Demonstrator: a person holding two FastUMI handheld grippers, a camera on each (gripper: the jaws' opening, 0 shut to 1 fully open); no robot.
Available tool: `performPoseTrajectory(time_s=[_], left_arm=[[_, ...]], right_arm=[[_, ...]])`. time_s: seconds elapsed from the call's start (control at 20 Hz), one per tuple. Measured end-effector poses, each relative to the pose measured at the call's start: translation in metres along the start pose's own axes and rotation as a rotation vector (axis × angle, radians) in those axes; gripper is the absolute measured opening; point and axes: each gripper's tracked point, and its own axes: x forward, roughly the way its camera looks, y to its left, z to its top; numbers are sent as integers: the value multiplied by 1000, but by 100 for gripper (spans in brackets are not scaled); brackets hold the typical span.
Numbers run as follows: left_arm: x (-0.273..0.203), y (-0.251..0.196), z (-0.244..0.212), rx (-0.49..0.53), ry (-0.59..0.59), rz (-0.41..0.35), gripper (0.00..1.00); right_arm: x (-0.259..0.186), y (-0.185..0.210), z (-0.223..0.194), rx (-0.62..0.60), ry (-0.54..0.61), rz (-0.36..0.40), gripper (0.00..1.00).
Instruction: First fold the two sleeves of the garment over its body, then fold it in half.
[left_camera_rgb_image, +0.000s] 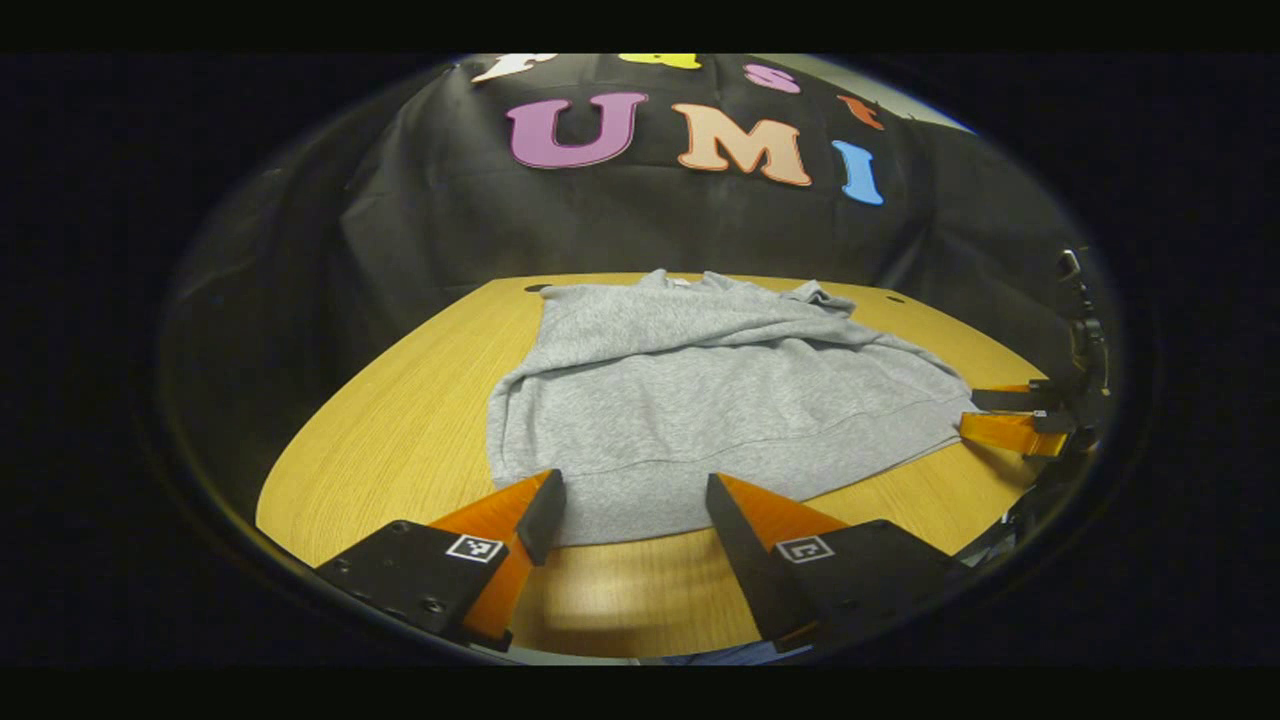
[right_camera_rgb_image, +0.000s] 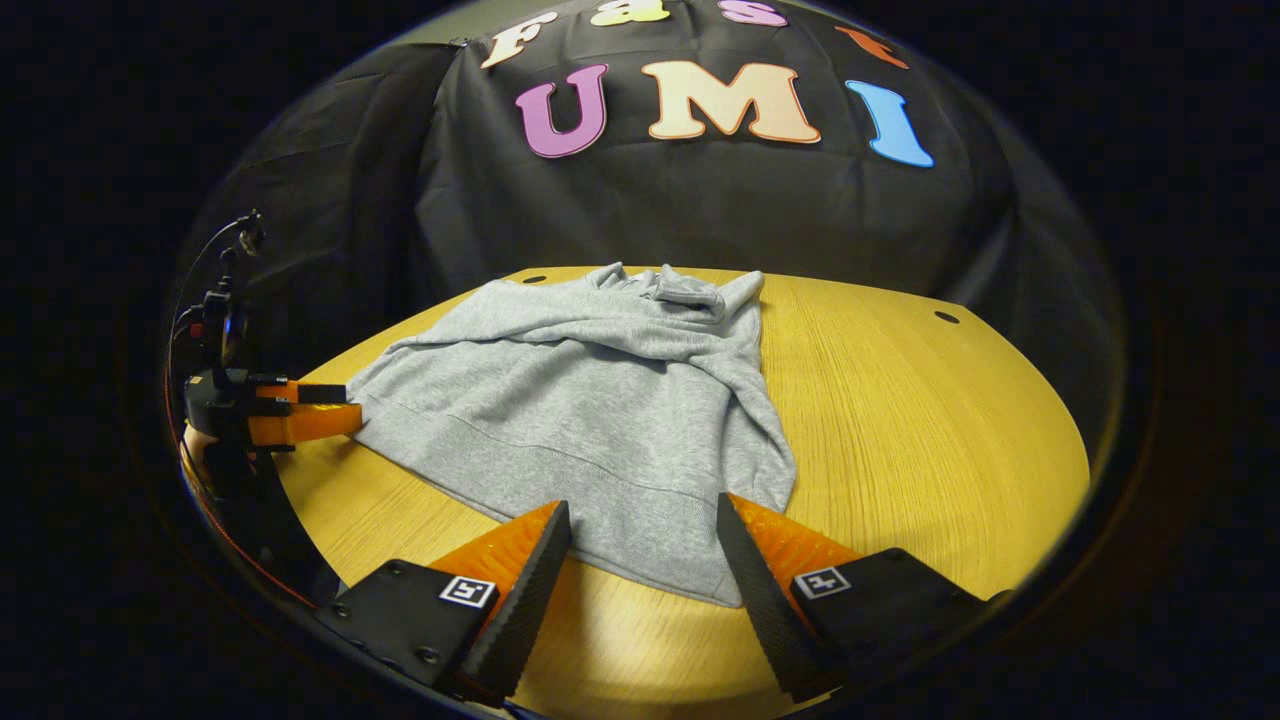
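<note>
A grey sweatshirt (left_camera_rgb_image: 720, 400) lies flat on the wooden table (left_camera_rgb_image: 400, 420), both sleeves folded in over its body and the collar at the far edge. My left gripper (left_camera_rgb_image: 632, 490) is open, its fingers astride the near hem at one corner. Far right in the left gripper view, the right gripper (left_camera_rgb_image: 1005, 415) sits at the hem's other corner with its fingers apart. In the right gripper view the sweatshirt (right_camera_rgb_image: 580, 400) spreads to the left, and my right gripper (right_camera_rgb_image: 640, 510) is open over its near hem corner. The left gripper (right_camera_rgb_image: 305, 408) is at the far hem corner.
The table (right_camera_rgb_image: 900, 420) has bare wood to the right of the garment in the right gripper view. A small dark hole (right_camera_rgb_image: 945, 317) sits near its far edge. Black cloth hangs close behind the table.
</note>
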Motion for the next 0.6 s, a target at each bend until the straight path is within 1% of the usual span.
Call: performPoseTrajectory(time_s=[0.05, 0.1, 0.15, 0.2, 0.25, 0.3, 0.35, 0.4, 0.45, 0.5, 0.55, 0.6], left_arm=[[-2, -5, 1, -10, -10, -10, 80], [-1, -9, 0, -22, -10, -19, 63], [-1, -12, 1, -33, -13, -31, 55], [0, -15, 0, -44, -12, -39, 41], [-1, -18, -1, -57, -7, -51, 33], [-4, -20, -1, -79, -10, -62, 24], [-6, -22, -1, -100, -13, -76, 20], [-8, -23, -3, -119, -22, -85, 10], [-9, -24, -3, -133, -27, -92, 5], [-10, -24, -4, -149, -32, -97, 3], [-11, -25, -4, -158, -33, -99, 1], [-12, -26, -5, -163, -41, -96, 1]], right_arm=[[0, 2, 0, -2, 0, 2, 89], [-2, 6, 1, -3, -7, 16, 83], [-2, 9, 0, -2, -7, 24, 78], [-2, 10, 2, -9, -17, 22, 55], [-4, 12, -1, -6, -19, 35, 58], [-4, 13, 0, 12, -21, 40, 54], [-5, 15, -1, 33, -22, 49, 40], [-4, 15, -1, 55, -28, 50, 31], [-6, 15, -3, 68, -30, 54, 22], [-9, 14, -3, 77, -32, 53, 25], [-9, 15, -3, 106, -30, 55, 25], [-10, 16, -1, 119, -30, 59, 15]])
